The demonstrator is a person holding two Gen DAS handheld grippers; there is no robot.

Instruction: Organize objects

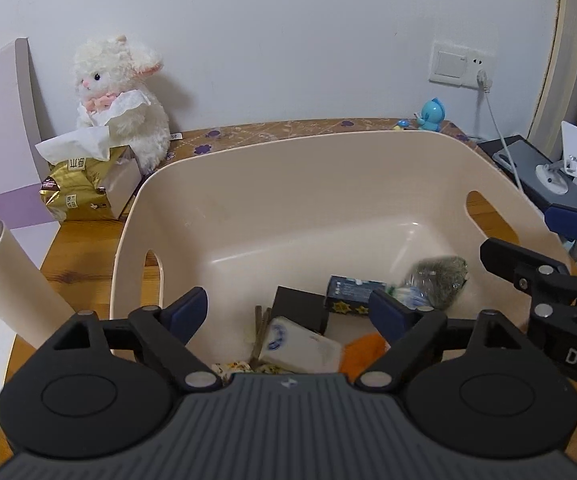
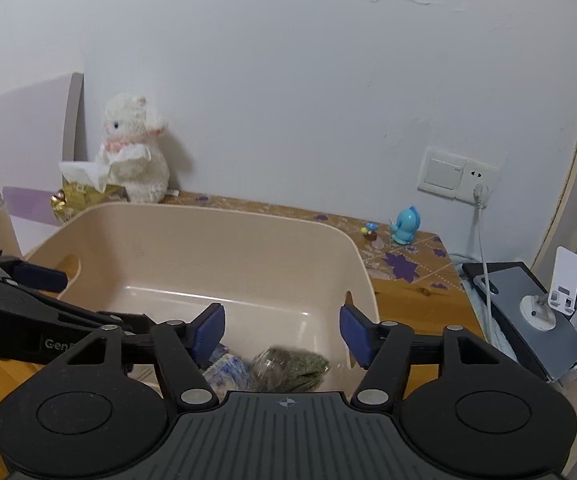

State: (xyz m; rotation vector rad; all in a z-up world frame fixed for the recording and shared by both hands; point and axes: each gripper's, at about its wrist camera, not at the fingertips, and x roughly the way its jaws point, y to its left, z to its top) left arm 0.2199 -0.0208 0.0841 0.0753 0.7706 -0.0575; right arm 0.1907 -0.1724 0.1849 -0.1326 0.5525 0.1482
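Note:
A beige plastic bin [image 1: 216, 184] [image 2: 192, 236] with cut-out handles stands on the wooden table. On its floor lie a clear bag of green stuff [image 1: 440, 276] [image 2: 292, 368], a dark blue starred box [image 1: 348, 294], a black box [image 1: 300, 306], a white packet with a blue logo [image 1: 300, 346], something orange [image 1: 364, 350] and several thin sticks [image 1: 259, 332]. My left gripper [image 1: 288, 312] is open above the bin's near side, holding nothing. My right gripper [image 2: 282, 332] is open over the bin's right part, just above the green bag, empty.
A white plush lamb [image 1: 122, 96] and a gold tissue pack [image 1: 88, 184] sit at the back left. A cream flask [image 1: 4, 276] stands left of the bin. A blue figurine [image 2: 406, 226], a wall socket with cable [image 2: 478, 194] and a phone stand [image 2: 560, 292] are at right.

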